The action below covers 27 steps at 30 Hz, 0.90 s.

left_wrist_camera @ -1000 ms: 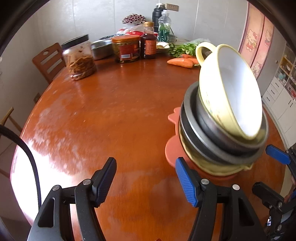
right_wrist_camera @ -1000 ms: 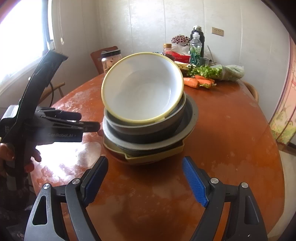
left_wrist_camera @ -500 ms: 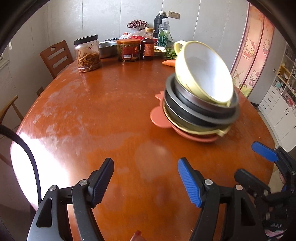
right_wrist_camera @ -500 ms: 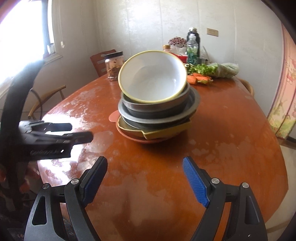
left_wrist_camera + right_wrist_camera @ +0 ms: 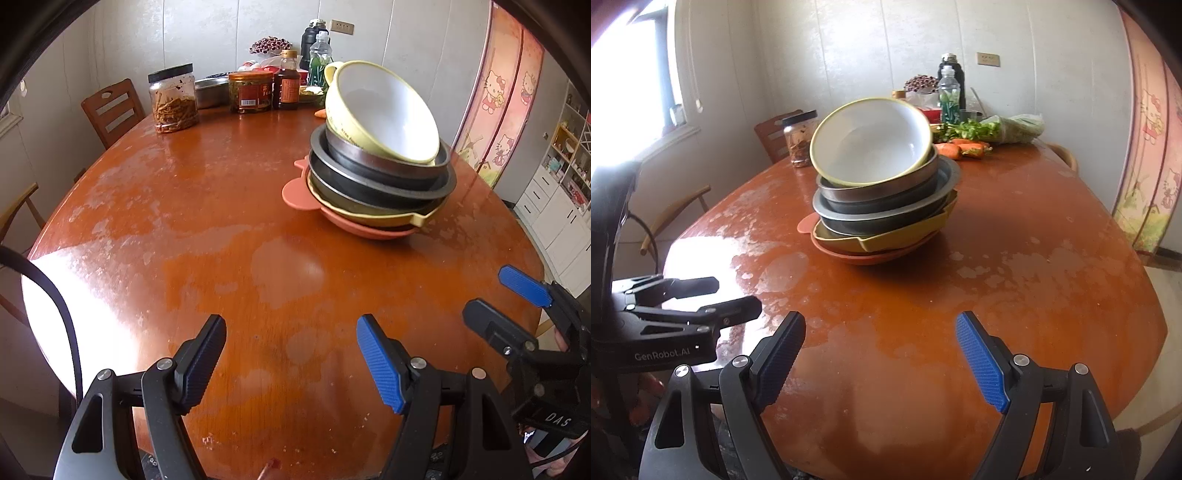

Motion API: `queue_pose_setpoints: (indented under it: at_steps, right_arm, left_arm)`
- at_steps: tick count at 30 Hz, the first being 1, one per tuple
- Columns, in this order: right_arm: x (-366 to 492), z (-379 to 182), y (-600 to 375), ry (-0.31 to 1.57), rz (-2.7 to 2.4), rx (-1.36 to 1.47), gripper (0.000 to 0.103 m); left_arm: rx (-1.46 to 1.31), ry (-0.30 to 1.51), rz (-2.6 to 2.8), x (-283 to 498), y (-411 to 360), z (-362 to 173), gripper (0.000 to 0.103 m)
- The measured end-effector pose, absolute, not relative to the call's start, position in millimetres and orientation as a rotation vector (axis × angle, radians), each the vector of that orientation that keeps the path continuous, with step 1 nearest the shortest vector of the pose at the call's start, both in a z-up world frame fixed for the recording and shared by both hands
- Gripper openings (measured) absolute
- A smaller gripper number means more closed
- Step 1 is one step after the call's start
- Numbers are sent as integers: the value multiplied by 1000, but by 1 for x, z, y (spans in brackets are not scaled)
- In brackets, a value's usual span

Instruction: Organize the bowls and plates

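Observation:
A stack of dishes stands on the round wooden table (image 5: 184, 221). From the bottom it holds an orange plate (image 5: 299, 192), a yellow dish (image 5: 369, 218) and two grey metal bowls (image 5: 380, 177). A yellow bowl with a white inside (image 5: 384, 110) leans tilted on top. My left gripper (image 5: 291, 354) is open and empty over the near table edge, well short of the stack. My right gripper (image 5: 881, 350) is also open and empty, facing the tilted bowl (image 5: 875, 144) from a distance. Each gripper shows in the other's view: the right gripper (image 5: 498, 299), the left gripper (image 5: 733, 295).
At the table's far end stand a clear jar of snacks (image 5: 173, 99), an orange-lidded jar (image 5: 250, 92), a sauce bottle (image 5: 286, 81), carrots (image 5: 960, 149) and greens (image 5: 997, 129). A wooden chair (image 5: 110, 110) stands at the far left. Bare tabletop lies between the grippers and the stack.
Both grippers have drawn back from the stack toward the near table edge, so it looks smaller and farther away. The left jaws stand slightly wider. The stack has not moved.

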State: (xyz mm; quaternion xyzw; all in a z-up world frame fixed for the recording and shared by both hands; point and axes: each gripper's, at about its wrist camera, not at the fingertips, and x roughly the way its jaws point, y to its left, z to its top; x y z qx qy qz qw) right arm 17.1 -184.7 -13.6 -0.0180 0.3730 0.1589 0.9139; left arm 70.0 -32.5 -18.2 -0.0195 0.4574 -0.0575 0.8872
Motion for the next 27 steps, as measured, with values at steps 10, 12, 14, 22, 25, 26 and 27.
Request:
queue_pose_setpoints:
  at_steps: [10, 12, 14, 22, 25, 26, 27]
  right_arm:
    - [17, -20, -190, 772, 319, -8, 85]
    - [17, -21, -189, 774, 324, -9, 85]
    - [17, -21, -189, 773, 329, -6, 85]
    - [17, -21, -188, 778, 334, -2, 85]
    - [15, -19, -187, 772, 335, -4, 85]
    - [15, -19, -187, 771, 336, -4, 85]
    - [15, -19, -187, 770, 335, -3, 85]
  left_arm:
    - [-37, 955, -98, 66, -31, -25, 73]
    - [-36, 954, -98, 65, -32, -25, 73]
    - [-33, 956, -100, 65, -33, -25, 73]
    - [-23, 950, -102, 64, -36, -24, 73]
    - [-22, 950, -100, 63, -37, -24, 73]
    - [-20, 951, -99, 63, -37, -24, 73]
    - [-19, 951, -98, 62, -37, -24, 73]
